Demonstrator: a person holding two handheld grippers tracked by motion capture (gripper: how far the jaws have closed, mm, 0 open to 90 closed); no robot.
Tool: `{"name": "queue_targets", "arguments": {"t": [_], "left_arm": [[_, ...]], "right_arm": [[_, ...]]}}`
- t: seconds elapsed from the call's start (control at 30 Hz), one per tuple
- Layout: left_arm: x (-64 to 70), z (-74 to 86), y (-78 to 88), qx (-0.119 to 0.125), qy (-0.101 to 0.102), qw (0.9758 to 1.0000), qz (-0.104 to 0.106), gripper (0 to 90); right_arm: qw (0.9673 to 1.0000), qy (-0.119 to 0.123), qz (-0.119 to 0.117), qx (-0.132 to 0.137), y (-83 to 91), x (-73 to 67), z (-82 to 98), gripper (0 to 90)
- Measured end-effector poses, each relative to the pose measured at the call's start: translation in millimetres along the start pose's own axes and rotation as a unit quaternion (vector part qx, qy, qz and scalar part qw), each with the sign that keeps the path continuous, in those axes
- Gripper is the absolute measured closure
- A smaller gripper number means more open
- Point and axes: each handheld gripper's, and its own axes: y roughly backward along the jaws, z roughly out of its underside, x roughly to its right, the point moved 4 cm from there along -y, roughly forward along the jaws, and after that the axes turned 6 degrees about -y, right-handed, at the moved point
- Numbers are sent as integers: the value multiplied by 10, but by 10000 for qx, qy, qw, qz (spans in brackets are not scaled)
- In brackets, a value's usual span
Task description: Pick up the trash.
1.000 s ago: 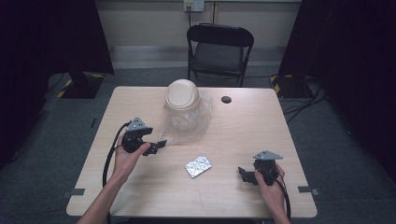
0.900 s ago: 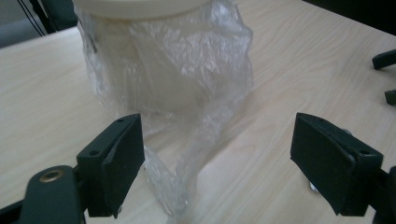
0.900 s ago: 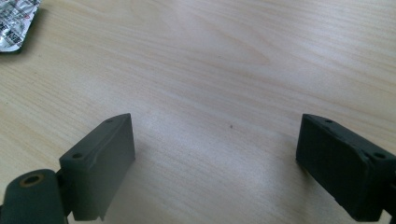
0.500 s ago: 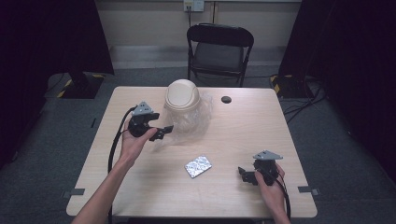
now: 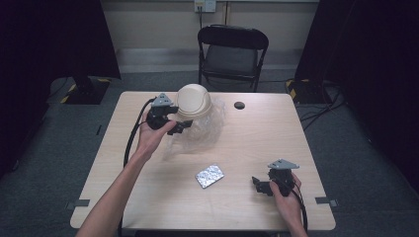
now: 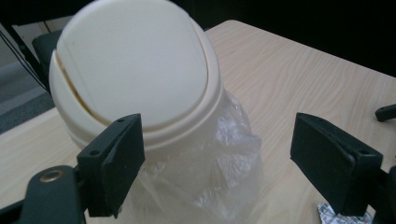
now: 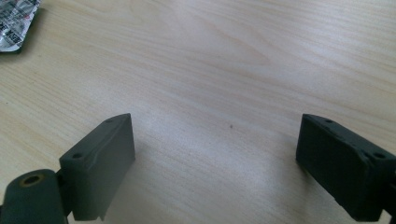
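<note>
The left gripper (image 5: 179, 127) is advancing: over the last second it has travelled from the near-left part of the table (image 5: 257, 143) up to the cream-lidded bin (image 5: 193, 101) with its clear plastic liner (image 5: 197, 138). Its jaws are standing wide apart, one beside the lid's rim, gripping nothing yet. A grasp on the bin or liner appears imminent. The right gripper (image 5: 261, 185) is resting unmoved near the front edge, jaws likewise apart and empty. The foil packet (image 5: 209, 176) is lying between the two grippers, untouched.
</note>
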Motion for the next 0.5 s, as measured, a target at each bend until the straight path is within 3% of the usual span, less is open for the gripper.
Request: {"name": "queue_targets", "arguments": {"t": [0.13,0.3,0.5], "left_arm": [[-38,-87,-51,81,84,9999,80,173],[-37,-183,-250,-36,-16,9998,212,172],[2,-173,-428,-295,-153,9993,173,169]], "right_arm": [[10000,-1,2,-1,0,0,0,105],[10000,-2,1,-2,0,0,0,105],[10000,-2,2,-1,0,0,0,105]]}}
